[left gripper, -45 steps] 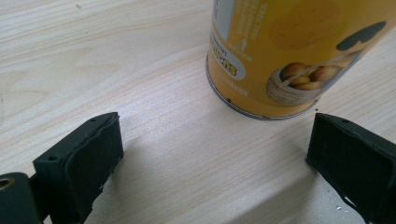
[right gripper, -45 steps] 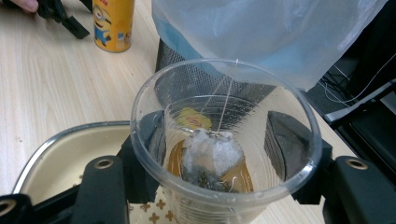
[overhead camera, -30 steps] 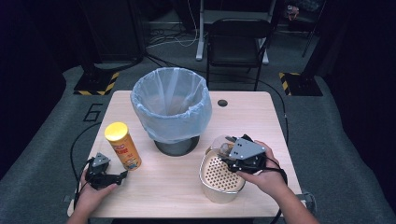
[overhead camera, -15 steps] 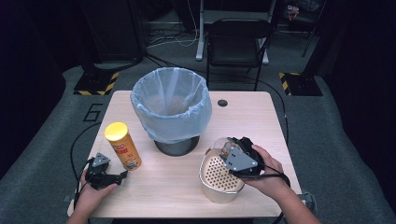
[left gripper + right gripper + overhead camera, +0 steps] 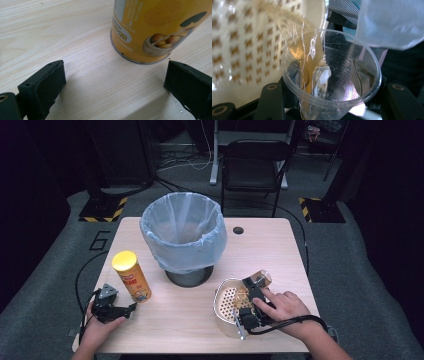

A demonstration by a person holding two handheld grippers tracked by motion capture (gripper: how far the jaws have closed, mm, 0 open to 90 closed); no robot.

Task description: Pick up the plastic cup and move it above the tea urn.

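While the left claw point(image 5: 131, 308) rests on the worktop point(image 5: 280, 250) near its front-left corner, its jaws stand wide apart with nothing between them. Left gripper view: yellow chip can point(image 5: 160, 30) stands upright just ahead of the jaws, off toward one side, not touching either. From the high view the can point(image 5: 130, 275) sits just beside the claw, toward the worktop's left edge, yellow lid on.

Right claw point(image 5: 248, 292) is over the cream perforated basket point(image 5: 226, 306) near the front-right part of the worktop, the person's right hand point(image 5: 282, 307) behind it. Right gripper view: jaws closed around a clear plastic cup point(image 5: 332, 75), one on each side of the cup wall. Cup is tilted, mouth toward the camera; amber liquid and something pale like ice show inside, can't tell exactly what. Basket wall point(image 5: 249, 45) lies right against the cup's rim in that view.

Bin with a pale blue liner point(image 5: 182, 235) stands mid-worktop, toward the back edge, well apart from both claws. Small dark round hole point(image 5: 238, 230) in the worktop is near the back edge, right of the bin. Black chair point(image 5: 255, 167) is on the floor behind the worktop.
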